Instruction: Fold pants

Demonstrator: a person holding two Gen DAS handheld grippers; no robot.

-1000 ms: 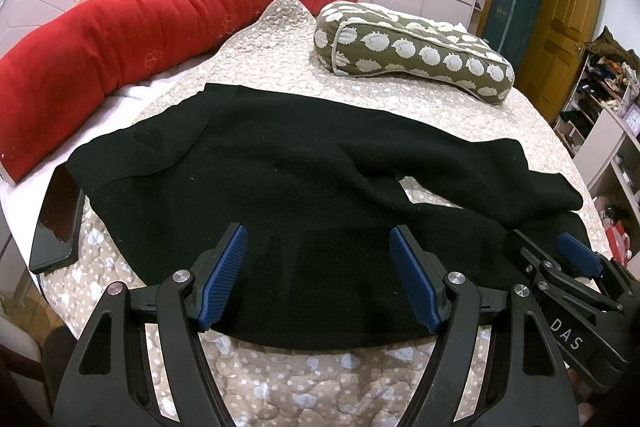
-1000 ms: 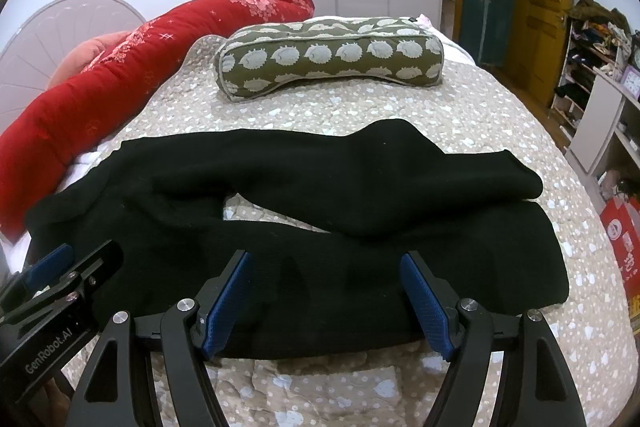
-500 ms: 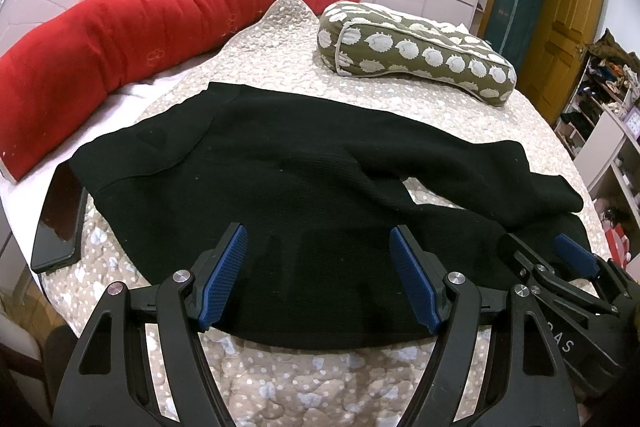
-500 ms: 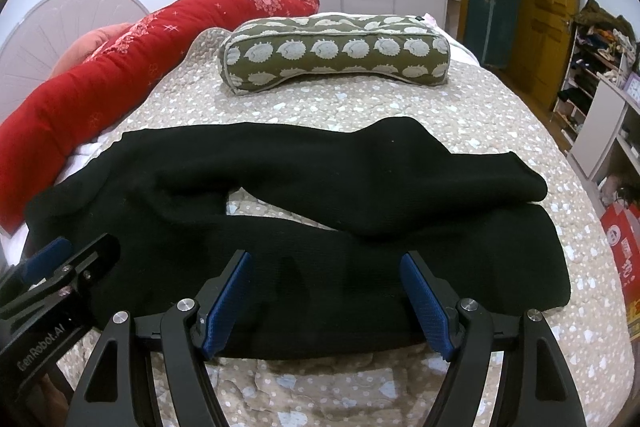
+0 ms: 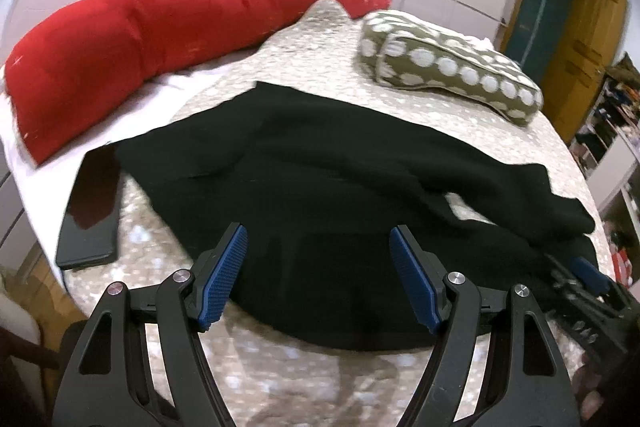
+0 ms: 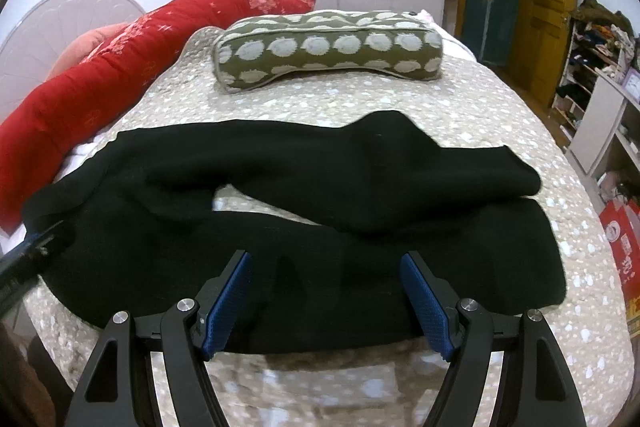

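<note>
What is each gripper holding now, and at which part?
Nothing. The left gripper and the right gripper are both open above the near edge of the black pants, gripping no cloth.

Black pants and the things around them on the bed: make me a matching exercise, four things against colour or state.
Things:
1. pants
2. long bolster
3. pillow
4. phone

Descriptions:
A. olive with pale round blobs
B. red
C. black, spread flat, legs apart
D. dark slab, screen up, at the bed's edge

Pairs: 1-C, 2-B, 3-A, 4-D
</note>
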